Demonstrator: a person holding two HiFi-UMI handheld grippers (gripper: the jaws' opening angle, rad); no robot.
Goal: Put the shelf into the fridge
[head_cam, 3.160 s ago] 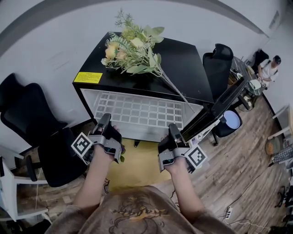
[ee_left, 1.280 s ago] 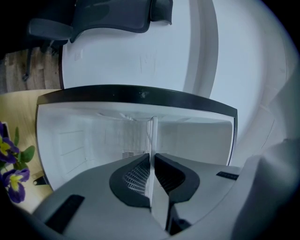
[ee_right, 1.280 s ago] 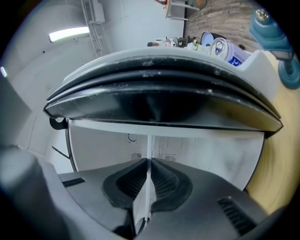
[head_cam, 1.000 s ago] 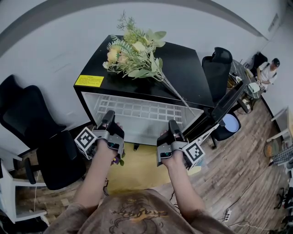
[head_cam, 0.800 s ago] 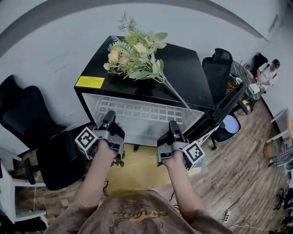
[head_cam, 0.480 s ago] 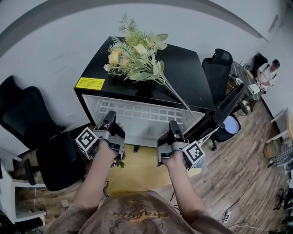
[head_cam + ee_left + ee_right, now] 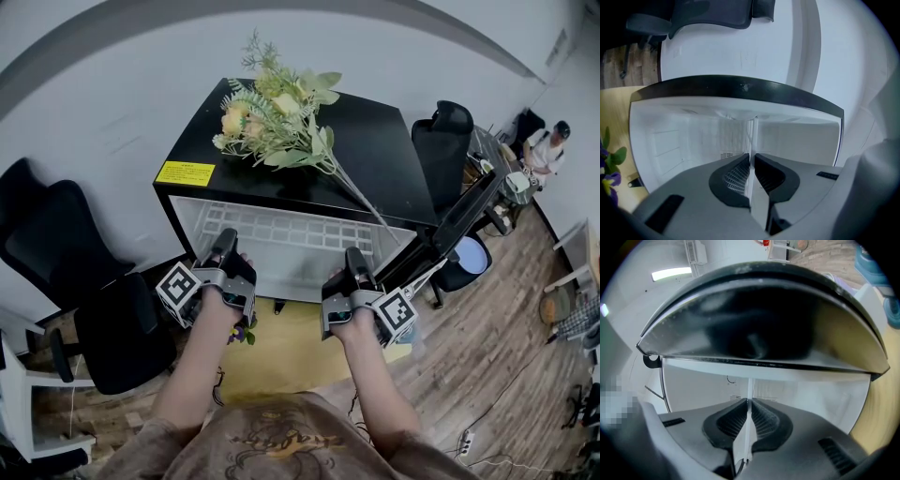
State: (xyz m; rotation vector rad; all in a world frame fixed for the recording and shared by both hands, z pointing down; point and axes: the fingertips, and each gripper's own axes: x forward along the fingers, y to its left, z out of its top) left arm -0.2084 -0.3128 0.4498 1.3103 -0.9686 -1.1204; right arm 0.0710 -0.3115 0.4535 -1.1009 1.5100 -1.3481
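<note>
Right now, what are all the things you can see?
fridge: one, black, middle, door open.
shelf: one, white, partly inside fridge.
flowers: one bunch, yellow and green, on fridge.
sticker: one, yellow, on fridge top.
chairs: two, black, either side of fridge.
mat: one, yellow, floor before fridge.
left gripper: one, grey, shut on shelf.
right gripper: one, grey, shut on shelf.

1 fridge (image 7: 380, 141), 1 shelf (image 7: 281, 230), 2 grippers, i.e. left gripper (image 7: 223, 246) & right gripper (image 7: 354, 259), 1 flower bunch (image 7: 277, 112), 1 yellow sticker (image 7: 185, 172), 2 black office chairs, i.e. left chair (image 7: 56, 248) & right chair (image 7: 445, 131), 1 person (image 7: 548, 142) at far right
</note>
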